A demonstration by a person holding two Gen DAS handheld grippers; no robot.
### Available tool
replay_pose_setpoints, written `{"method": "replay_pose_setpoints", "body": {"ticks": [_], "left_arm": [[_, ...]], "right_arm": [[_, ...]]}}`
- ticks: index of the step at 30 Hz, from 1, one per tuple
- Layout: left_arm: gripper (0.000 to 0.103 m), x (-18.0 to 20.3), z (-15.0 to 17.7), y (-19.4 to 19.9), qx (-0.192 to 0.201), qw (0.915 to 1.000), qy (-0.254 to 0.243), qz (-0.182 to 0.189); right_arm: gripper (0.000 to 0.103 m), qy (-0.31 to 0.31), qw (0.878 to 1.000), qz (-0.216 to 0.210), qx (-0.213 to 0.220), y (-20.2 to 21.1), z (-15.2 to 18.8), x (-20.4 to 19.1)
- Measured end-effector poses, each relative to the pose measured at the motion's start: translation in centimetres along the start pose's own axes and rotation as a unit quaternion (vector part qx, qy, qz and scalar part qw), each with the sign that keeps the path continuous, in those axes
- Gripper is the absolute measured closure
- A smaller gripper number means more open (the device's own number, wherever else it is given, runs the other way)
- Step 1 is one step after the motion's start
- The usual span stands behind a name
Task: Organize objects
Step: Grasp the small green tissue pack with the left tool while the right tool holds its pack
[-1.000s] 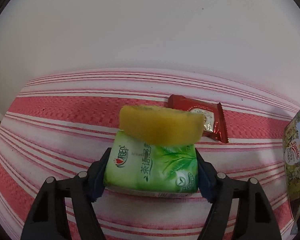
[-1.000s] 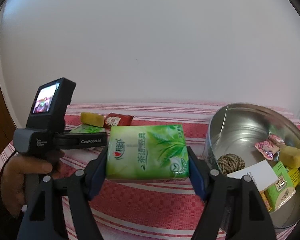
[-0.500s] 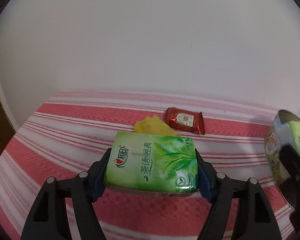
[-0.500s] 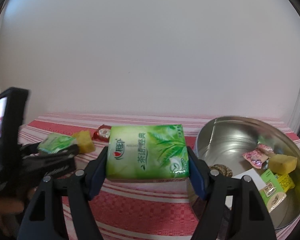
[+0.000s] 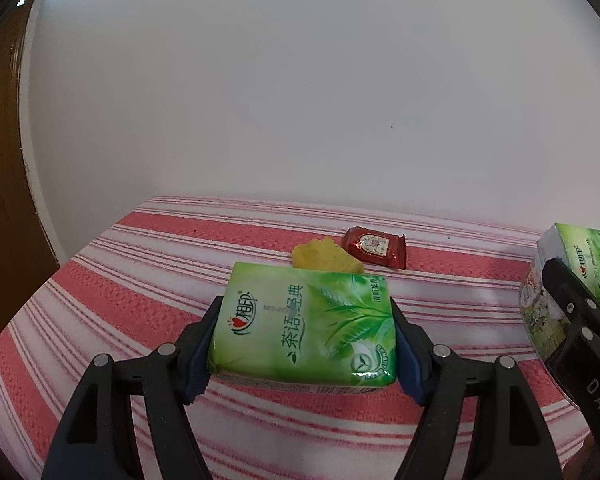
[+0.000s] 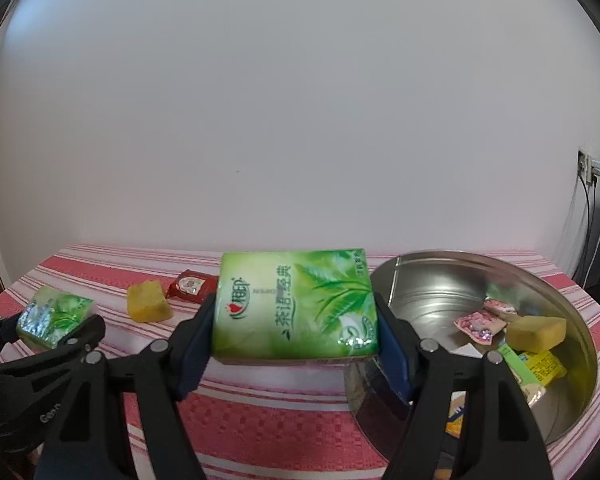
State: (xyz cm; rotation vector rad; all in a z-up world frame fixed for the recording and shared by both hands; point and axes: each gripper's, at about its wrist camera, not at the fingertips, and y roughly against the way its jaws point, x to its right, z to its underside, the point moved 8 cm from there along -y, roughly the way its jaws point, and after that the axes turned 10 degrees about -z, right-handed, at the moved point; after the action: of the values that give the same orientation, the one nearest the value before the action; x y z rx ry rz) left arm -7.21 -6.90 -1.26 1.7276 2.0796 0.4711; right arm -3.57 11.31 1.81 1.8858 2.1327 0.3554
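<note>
My left gripper [image 5: 305,332] is shut on a green tissue pack [image 5: 304,324] and holds it above the striped red cloth [image 5: 140,280]. My right gripper [image 6: 296,316] is shut on a second green tissue pack [image 6: 296,304], held at the left rim of the round metal tin [image 6: 480,280]. The left gripper and its pack [image 6: 52,316] show at the left of the right wrist view. A yellow sponge block [image 5: 326,258] and a red sachet [image 5: 374,246] lie on the cloth beyond my left gripper.
The tin holds another yellow block [image 6: 536,332], pink candy wrappers [image 6: 480,322], a yellow-green packet [image 6: 536,368] and other small items. A white wall stands behind the table. Cables and a socket [image 6: 592,172] are at the far right.
The left gripper has lifted and pulled back from the yellow block and red sachet. The right gripper has risen and moved toward the tin, both still holding their packs.
</note>
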Motion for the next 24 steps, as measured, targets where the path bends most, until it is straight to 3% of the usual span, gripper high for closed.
{"method": "replay_pose_setpoints", "body": {"ticks": [12, 24], "left_arm": [[0.028, 1.2, 1.0, 1.4, -0.004, 1.0000, -0.005, -0.007], [0.028, 3.0, 2.1, 2.4, -0.026, 0.9995, 0.002, 0.020]], "right_arm": [[0.030, 0.007, 1.000, 0.007, 0.008, 2.2, 0.7, 1.2], [0.030, 0.015, 1.000, 0.009, 0.014, 3.3, 1.0, 2.5]]}}
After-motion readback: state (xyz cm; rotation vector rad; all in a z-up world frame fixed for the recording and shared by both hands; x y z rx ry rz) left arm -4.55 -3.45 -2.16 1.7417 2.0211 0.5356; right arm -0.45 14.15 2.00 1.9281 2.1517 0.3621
